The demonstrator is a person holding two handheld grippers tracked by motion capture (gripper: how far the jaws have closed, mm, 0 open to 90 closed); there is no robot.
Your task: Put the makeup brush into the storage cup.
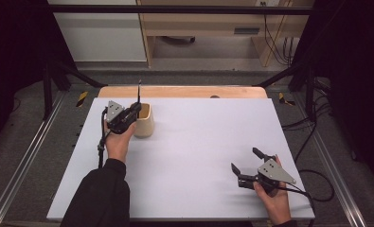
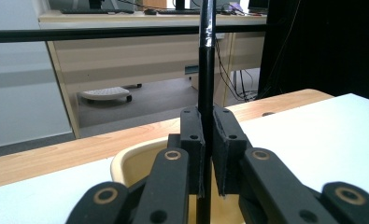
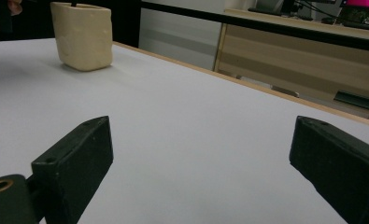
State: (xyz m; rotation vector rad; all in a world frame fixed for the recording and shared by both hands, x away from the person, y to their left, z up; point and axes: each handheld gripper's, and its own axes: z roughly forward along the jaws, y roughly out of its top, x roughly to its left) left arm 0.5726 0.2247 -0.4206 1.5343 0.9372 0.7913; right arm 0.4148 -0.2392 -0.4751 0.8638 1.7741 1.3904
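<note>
No readable brand, label or writing on anything here. At the far left of the white counter [image 1: 189,156], left claw [image 1: 136,109] held by a hand [image 1: 118,142] with the forearm in a dark sleeve [image 1: 99,194] coming up from the near edge, grey three-cornered plate on top. Pinched tight around a thin black rod [image 2: 206,84] standing upright, jaws pressed to it on both sides, the rod rising well above the claw and running down between the jaws into the cream cup [image 1: 144,120] right beneath. Cup upright on the counter near the far left corner, open-topped; inside too hidden to tell anything beyond the rod. At the near right, well apart from the cup, right claw [image 1: 245,161] low over the bare counter, held by the other hand [image 1: 274,201], pointed toward the middle. Jaws spread wide, nothing between them. In the right gripper view, the cup [image 3: 82,35] far off at upper left.
</note>
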